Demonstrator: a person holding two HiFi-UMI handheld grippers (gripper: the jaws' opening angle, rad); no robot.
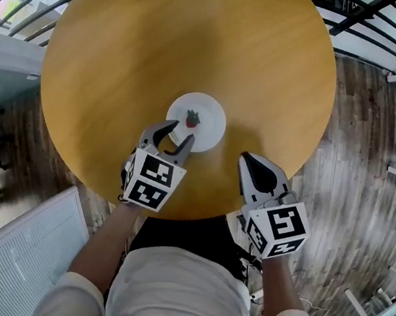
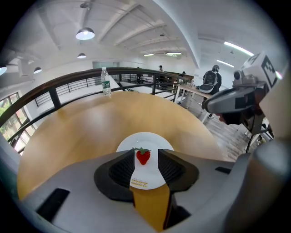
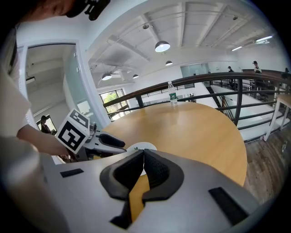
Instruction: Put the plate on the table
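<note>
A small white plate [image 1: 207, 122] lies flat on the round wooden table [image 1: 125, 48], a little nearer than its middle. A red strawberry [image 1: 192, 118] sits on the plate. My left gripper [image 1: 178, 132] hovers over the plate's near-left rim, open and holding nothing. In the left gripper view the plate [image 2: 145, 140] and the strawberry [image 2: 143, 156] show through the gap between the jaws. My right gripper [image 1: 245, 159] is to the right of the plate, over bare table, shut with nothing in it. In the right gripper view its pads [image 3: 150, 166] meet tip to tip.
A clear water bottle [image 2: 106, 84] stands at the table's far edge by a dark railing [image 2: 68, 84]. The table's near edge is just under my hands, with wood floor [image 1: 376, 142] to the right. A white slatted panel [image 1: 16, 252] lies low on the left.
</note>
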